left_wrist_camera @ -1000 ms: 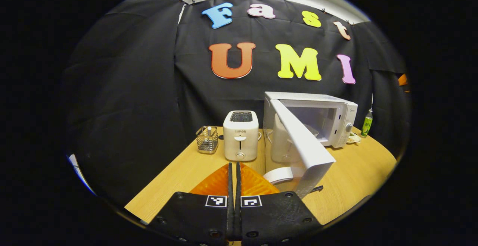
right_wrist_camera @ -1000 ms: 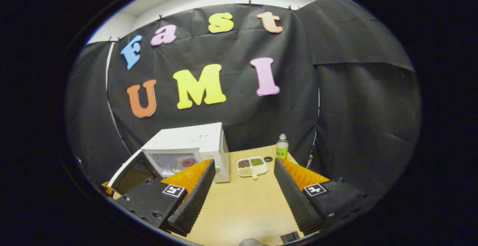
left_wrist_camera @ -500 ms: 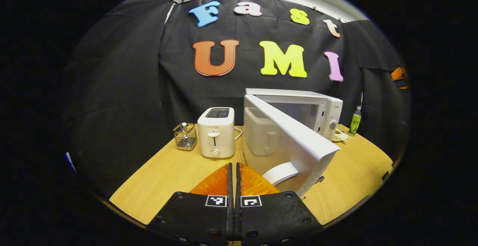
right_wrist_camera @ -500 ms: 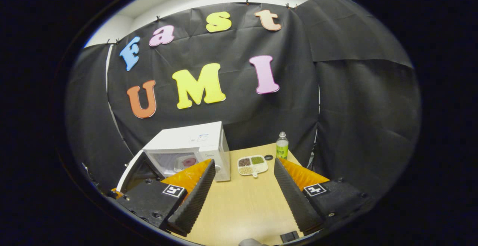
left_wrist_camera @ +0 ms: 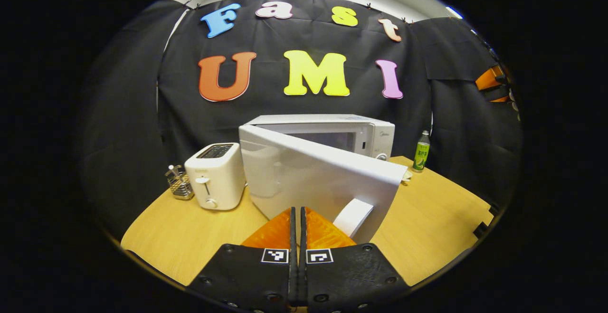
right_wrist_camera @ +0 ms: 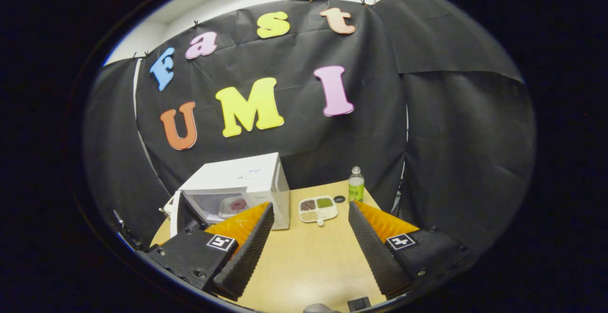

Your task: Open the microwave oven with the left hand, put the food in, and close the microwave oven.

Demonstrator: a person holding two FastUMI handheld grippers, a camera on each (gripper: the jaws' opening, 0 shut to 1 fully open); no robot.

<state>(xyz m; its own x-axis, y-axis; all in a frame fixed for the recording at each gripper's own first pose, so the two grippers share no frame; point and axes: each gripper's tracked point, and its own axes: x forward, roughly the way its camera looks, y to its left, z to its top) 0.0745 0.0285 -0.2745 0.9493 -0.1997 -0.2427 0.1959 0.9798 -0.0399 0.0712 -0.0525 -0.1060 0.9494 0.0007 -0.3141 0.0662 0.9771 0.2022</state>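
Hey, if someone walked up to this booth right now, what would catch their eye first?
Probably the white microwave at the back of the wooden table, its door standing partly open toward the left gripper, whose orange fingers are pressed together just in front of it. A pink item on a plate sits inside the oven. To the microwave's left stands a white toaster.

Even overhead light, sharp centre, strong fisheye bend

Both views are bright and crisp, without motion blur. The white microwave (left_wrist_camera: 327,161) door catches soft glare; the desk (right_wrist_camera: 308,256) is evenly lit, its shadows faint. Straight lines bow and darken toward the rounded edges.
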